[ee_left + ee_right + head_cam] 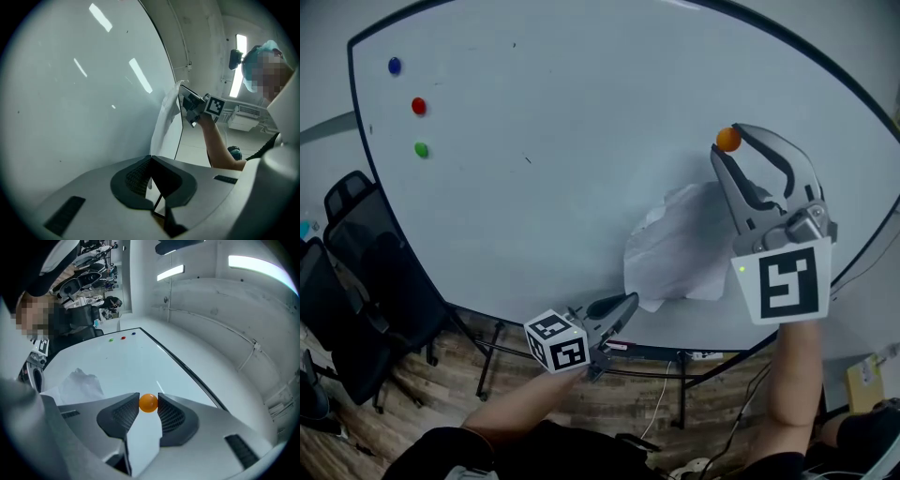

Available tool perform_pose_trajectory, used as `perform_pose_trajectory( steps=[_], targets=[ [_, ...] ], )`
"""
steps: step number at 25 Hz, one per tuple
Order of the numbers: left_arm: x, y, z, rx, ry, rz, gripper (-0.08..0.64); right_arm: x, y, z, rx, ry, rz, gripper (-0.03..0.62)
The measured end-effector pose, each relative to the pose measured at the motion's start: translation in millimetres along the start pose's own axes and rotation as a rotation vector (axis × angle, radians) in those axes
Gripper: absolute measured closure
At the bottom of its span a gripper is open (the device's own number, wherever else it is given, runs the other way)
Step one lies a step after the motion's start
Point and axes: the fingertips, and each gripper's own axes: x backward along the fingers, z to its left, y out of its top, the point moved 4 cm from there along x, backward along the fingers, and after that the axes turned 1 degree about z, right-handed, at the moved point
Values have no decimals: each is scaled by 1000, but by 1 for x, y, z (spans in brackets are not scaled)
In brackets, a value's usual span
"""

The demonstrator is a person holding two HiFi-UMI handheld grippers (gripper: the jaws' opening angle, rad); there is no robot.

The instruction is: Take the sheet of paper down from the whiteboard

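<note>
The sheet of paper [680,248] ran toward one o'clock from your left gripper [630,300], clamped on its corner, while your right gripper [731,143] gripped the magnet [728,139].

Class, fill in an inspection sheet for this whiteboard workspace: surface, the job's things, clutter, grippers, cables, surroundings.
Surface: whiteboard, mostly bare, a few small dark marks.
Job's things: sheet of paper, crumpled, low on the board's right side; orange magnet above it.
Clutter: blue magnet, red magnet and green magnet in a column at upper left.
Grippers: left gripper, fingers shut on the sheet's lower corner; right gripper, fingers closed on the orange magnet.
Cables: thin cables hang below the board.
Surroundings: black chairs at left; wooden floor.
</note>
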Motion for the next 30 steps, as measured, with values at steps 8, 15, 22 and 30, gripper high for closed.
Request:
perform_pose_trajectory(
  steps=[8, 15, 22, 30],
  targets=[
    [33, -32, 6, 6, 26, 60, 549, -5, -10, 3, -25, 3, 21, 463],
    [51, -35, -2, -10, 22, 67, 551, -14, -19, 8, -22, 1, 46, 462],
    [56, -40, -15, -68, 0, 98, 549, -24, -27, 11, -3, -7, 77, 462],
    [61, -40, -21, -60, -14, 104, 551, -33, -32, 14, 18, -2, 103, 463]
  ],
)
